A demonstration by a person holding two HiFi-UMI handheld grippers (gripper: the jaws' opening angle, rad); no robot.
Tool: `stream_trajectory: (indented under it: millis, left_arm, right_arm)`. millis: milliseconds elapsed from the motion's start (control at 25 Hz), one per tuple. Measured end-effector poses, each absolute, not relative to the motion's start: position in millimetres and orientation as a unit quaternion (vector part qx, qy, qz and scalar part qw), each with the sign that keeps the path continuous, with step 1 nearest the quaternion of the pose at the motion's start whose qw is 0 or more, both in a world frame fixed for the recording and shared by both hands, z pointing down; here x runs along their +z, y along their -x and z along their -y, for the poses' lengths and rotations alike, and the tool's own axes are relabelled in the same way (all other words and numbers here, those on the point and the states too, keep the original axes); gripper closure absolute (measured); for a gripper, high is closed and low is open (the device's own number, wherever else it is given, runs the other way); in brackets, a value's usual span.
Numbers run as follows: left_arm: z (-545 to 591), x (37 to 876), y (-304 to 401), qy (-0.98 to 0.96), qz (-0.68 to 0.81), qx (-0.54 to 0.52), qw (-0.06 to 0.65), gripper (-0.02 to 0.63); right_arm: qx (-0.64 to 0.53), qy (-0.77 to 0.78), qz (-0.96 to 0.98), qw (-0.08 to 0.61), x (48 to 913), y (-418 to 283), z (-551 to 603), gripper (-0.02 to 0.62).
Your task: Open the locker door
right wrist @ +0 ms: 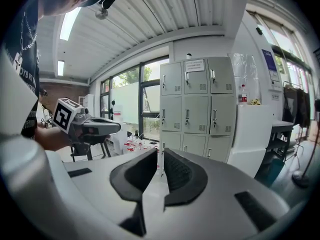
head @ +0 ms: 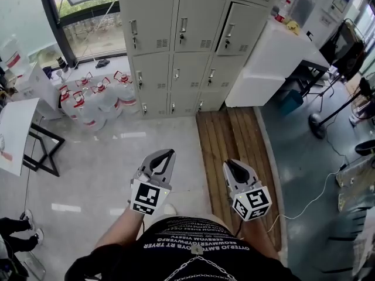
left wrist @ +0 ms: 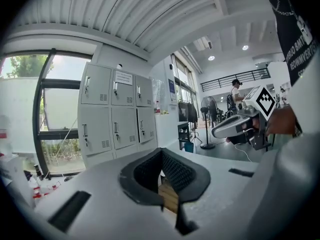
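A bank of grey lockers (head: 193, 40) stands against the far wall, each door with a small handle and vent. Its doors look closed in both gripper views (left wrist: 117, 119) (right wrist: 197, 109). In the head view the middle door of the right column (head: 243, 28) sits at a slight angle. Both grippers are held low near the person's waist, far from the lockers. My left gripper (head: 170, 153) (left wrist: 161, 156) has its tips together and nothing in it. My right gripper (head: 229, 164) (right wrist: 161, 156) shows a narrow slit between its pads and holds nothing.
Several large water jugs (head: 96, 101) stand on the floor left of the lockers. A white counter (head: 272, 57) adjoins the lockers on the right. A wooden boardwalk (head: 234, 151) runs from the lockers toward the person. A black-framed table (head: 17, 133) is at the left and a fan stand (head: 319, 122) at the right.
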State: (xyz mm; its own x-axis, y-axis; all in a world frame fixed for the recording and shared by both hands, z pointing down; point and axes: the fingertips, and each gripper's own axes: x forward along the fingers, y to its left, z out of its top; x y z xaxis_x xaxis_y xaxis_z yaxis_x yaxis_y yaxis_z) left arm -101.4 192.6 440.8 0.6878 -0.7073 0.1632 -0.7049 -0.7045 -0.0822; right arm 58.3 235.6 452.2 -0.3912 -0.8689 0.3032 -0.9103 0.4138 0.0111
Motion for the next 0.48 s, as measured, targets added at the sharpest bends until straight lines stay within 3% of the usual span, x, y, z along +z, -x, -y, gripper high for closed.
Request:
stream_trajectory:
  millis: [480]
  left_arm:
    - [-182,435,118,0.913,-0.398,-0.090,0.007,0.614]
  right_arm:
    - [0.085,-0.537,0.831,0.119,453,-53,-219,0.520]
